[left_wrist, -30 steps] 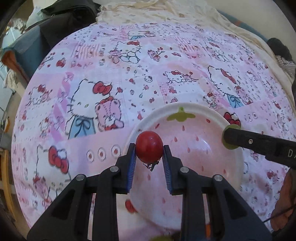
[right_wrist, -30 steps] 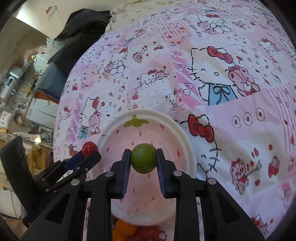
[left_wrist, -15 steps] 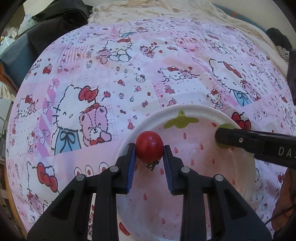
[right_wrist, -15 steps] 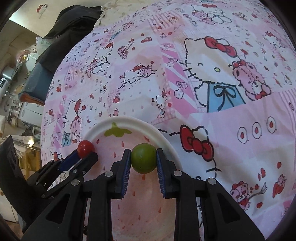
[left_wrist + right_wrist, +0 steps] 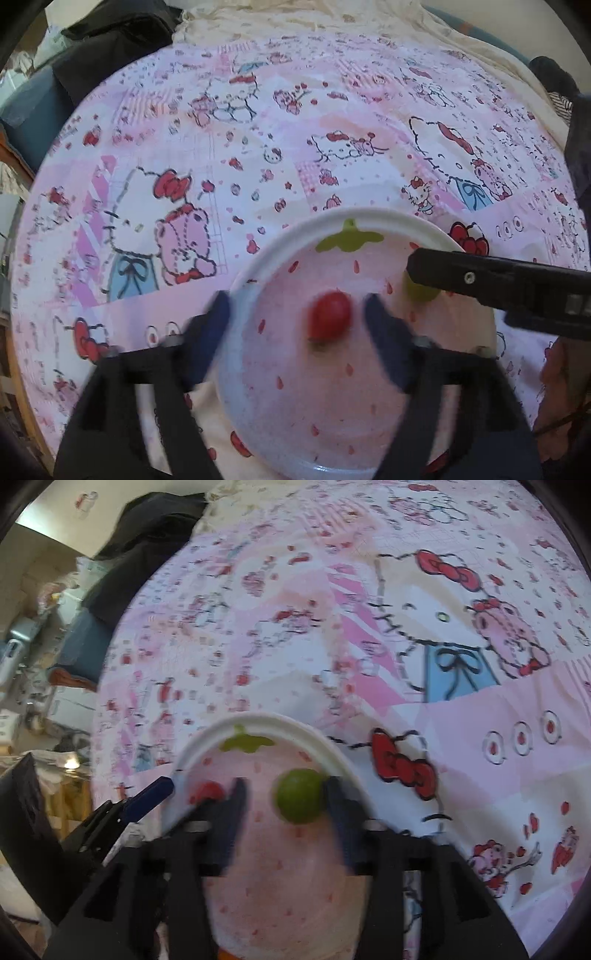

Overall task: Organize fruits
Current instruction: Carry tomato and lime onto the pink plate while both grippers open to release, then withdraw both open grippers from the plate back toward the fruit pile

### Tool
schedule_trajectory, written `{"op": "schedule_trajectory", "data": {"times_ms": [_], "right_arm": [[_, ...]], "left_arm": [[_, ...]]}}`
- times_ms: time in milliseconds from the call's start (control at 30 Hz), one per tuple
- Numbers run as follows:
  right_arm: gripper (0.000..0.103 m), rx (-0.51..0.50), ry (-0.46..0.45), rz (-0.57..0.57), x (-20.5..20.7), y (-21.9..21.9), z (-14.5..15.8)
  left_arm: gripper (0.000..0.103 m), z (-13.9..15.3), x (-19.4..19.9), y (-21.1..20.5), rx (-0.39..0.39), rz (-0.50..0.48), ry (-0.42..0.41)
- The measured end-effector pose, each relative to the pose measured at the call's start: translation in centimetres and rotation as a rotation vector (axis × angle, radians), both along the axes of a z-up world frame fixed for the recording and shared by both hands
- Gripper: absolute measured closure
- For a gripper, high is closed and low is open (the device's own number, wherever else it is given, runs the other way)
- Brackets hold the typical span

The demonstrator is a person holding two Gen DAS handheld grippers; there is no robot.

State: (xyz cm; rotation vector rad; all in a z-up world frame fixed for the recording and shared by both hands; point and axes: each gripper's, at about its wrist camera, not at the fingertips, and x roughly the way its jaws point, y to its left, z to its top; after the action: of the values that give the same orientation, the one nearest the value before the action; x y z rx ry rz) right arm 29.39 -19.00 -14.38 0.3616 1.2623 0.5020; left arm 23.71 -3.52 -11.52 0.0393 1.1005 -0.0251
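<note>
Both grippers hang over the plate (image 5: 373, 218). Left gripper (image 5: 295, 314) has its jaws opening, spread wide, with the red fruit (image 5: 328, 314) loose between them over the plate's middle, closer to the right pad. Right gripper (image 5: 284, 797) is opening too; the green fruit (image 5: 299, 795) sits in the gap by the plate's right rim. Beyond the plate it's just the cartoon cloth (image 5: 258, 129).

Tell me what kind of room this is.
Probably a bedroom at home: the plate sits on a cartoon-print sheet spread like bedding, with dark clothes heaped at its far end and household clutter beyond.
</note>
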Motion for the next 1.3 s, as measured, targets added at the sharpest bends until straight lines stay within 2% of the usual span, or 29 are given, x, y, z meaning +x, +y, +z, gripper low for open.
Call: {"op": "schedule_trajectory", "data": {"times_ms": [133,367,433,500,767,867,1067,1300], "right_arm": [[0.032,-0.029,-0.044,-0.002,-0.3,0.2,1.2],[0.031,-0.014,-0.037,-0.039,-0.4,-1.3,1.9],[0.027,-0.008,-0.046,-0.055,-0.6,-1.8,2.4],[0.019,-0.008,-0.065,-0.065,-0.9,-2.2,3.1],[0.016,0.003,-0.112,-0.086,-2.7,-3.3,5.8],[0.014,-0.005,-0.134,-0.085,-3.5,-3.4,6.5],[0.014,0.009,-0.142,-0.09,-4.8,-3.7,7.3],[0.014,-0.005,-0.151,-0.091,-7.4,-4.1,7.9]], "left_arm": [[0.018,0.6,-0.2,0.2,0.004,0.006,-0.005],[0.018,1.8,-1.0,1.4,-0.01,0.042,-0.025],[0.018,2.3,-1.2,1.7,-0.015,0.051,-0.035],[0.018,2.9,-1.6,2.0,-0.022,0.062,-0.044],[0.018,4.9,-3.5,2.8,-0.063,0.062,-0.071],[0.009,5.6,-4.4,2.8,-0.054,0.055,-0.088],[0.008,6.4,-5.8,3.5,-0.093,0.088,-0.091],[0.008,7.4,-8.2,3.7,-0.066,0.084,-0.11]]}}
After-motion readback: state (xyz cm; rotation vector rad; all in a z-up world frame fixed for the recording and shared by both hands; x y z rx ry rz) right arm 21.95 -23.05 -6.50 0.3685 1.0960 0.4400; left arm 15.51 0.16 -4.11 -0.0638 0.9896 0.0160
